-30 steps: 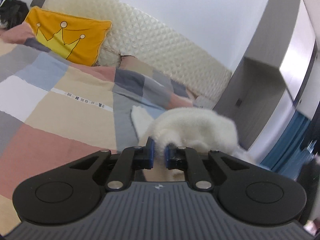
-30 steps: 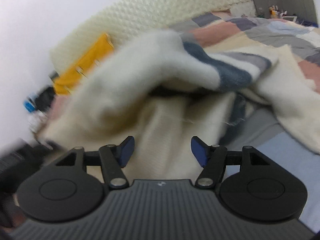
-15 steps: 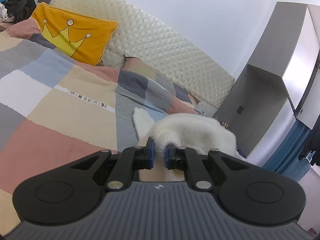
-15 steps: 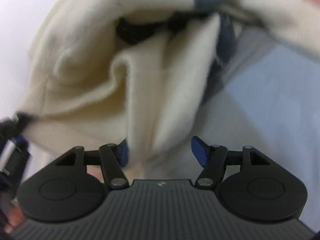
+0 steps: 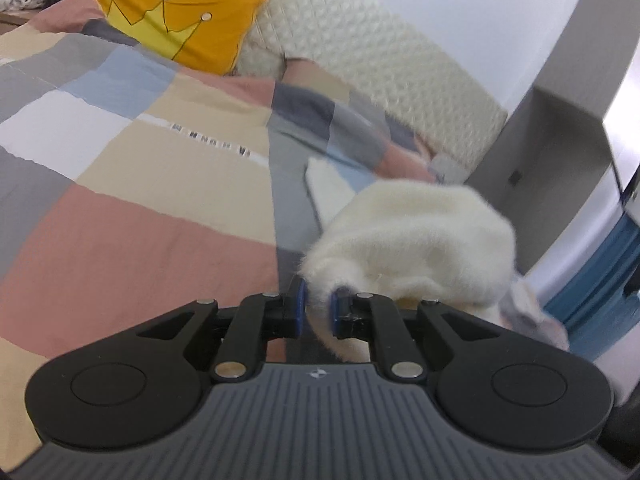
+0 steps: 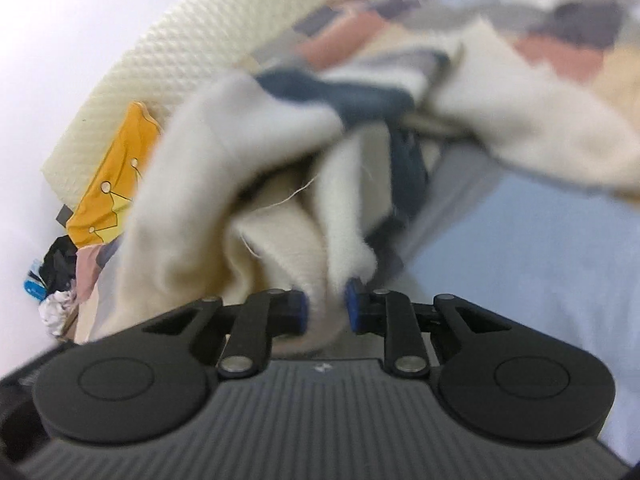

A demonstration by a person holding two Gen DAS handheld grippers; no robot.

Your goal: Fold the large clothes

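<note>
A fluffy cream sweater with dark blue-grey stripes (image 6: 248,168) is bunched and lifted over the patchwork bedspread (image 5: 132,184). My left gripper (image 5: 317,312) is shut on a cream fold of the sweater (image 5: 416,240), which humps up just ahead and to the right of the fingers. My right gripper (image 6: 325,308) is shut on another cream fold of the same sweater, with the striped part draped ahead and to the right. Both views are blurred by motion.
A yellow crown pillow (image 5: 176,28) leans on the quilted cream headboard (image 5: 360,52) at the far end of the bed. A grey wardrobe (image 5: 552,128) and blue curtain (image 5: 600,288) stand to the right. Piled clothes (image 6: 56,280) lie at the bed's far side.
My right gripper was open with the sweater between its fingers; it has now closed on a cream fold. My left gripper kept its grip and shifted a little with the sweater.
</note>
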